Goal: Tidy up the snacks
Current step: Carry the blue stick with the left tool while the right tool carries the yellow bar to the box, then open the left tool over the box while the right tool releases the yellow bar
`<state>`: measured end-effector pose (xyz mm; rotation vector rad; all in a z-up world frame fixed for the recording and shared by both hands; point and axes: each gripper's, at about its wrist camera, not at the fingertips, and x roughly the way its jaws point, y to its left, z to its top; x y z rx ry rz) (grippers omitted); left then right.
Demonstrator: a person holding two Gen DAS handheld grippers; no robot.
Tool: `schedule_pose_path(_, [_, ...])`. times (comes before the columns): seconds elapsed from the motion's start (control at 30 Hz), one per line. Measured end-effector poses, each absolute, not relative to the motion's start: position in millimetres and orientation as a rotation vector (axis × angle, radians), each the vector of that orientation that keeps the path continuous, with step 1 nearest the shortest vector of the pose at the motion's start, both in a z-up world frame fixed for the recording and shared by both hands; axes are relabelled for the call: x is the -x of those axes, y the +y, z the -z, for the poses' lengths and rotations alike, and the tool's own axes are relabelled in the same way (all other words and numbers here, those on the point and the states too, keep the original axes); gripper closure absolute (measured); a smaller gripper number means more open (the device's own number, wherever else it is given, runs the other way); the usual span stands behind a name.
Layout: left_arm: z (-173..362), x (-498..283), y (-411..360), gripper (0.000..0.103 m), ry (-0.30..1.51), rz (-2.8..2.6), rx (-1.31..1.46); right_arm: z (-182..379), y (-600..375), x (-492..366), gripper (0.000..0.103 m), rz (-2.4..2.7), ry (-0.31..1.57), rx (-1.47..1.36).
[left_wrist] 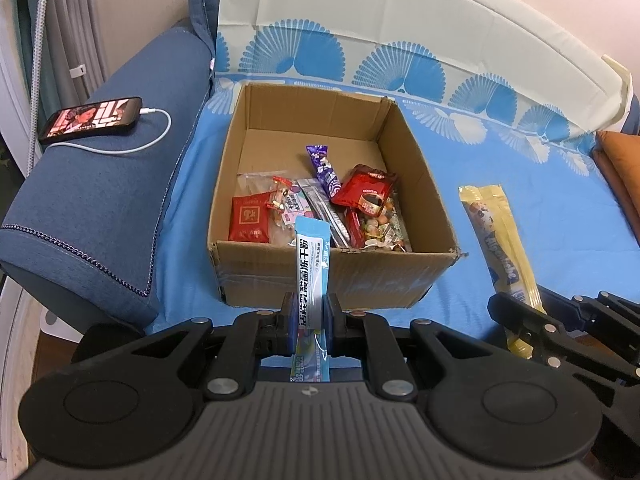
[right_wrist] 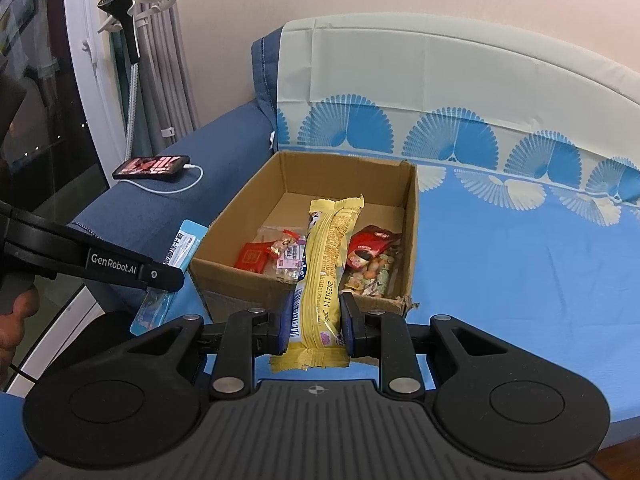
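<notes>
Left wrist view: my left gripper (left_wrist: 308, 316) is pinching a blue packet (left_wrist: 311, 264), holding it upright just before the near wall of the cardboard box (left_wrist: 336, 276). Snacks (left_wrist: 320, 204) are lying inside the box, on a blue sheet (left_wrist: 540, 208).

Right wrist view: my right gripper (right_wrist: 314, 320) is clamping a long yellow packet (right_wrist: 326, 276), which is pointing over the box's near wall (right_wrist: 240, 284).
</notes>
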<state>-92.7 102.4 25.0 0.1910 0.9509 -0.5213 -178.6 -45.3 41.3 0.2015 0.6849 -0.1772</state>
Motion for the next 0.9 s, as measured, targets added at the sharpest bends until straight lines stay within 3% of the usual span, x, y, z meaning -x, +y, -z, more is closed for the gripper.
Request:
schedule_pose_path(0.5, [-14,62,89,0.089,0.993,0.508,-0.206,-24,-58,154,0.076,0.184,0.747,-0.221])
schedule_pose_path(0.9, [-22,-17,61,0.089,0.977,0.474,-0.174,-10,-85,97,0.076,0.192,0.77,-0.259])
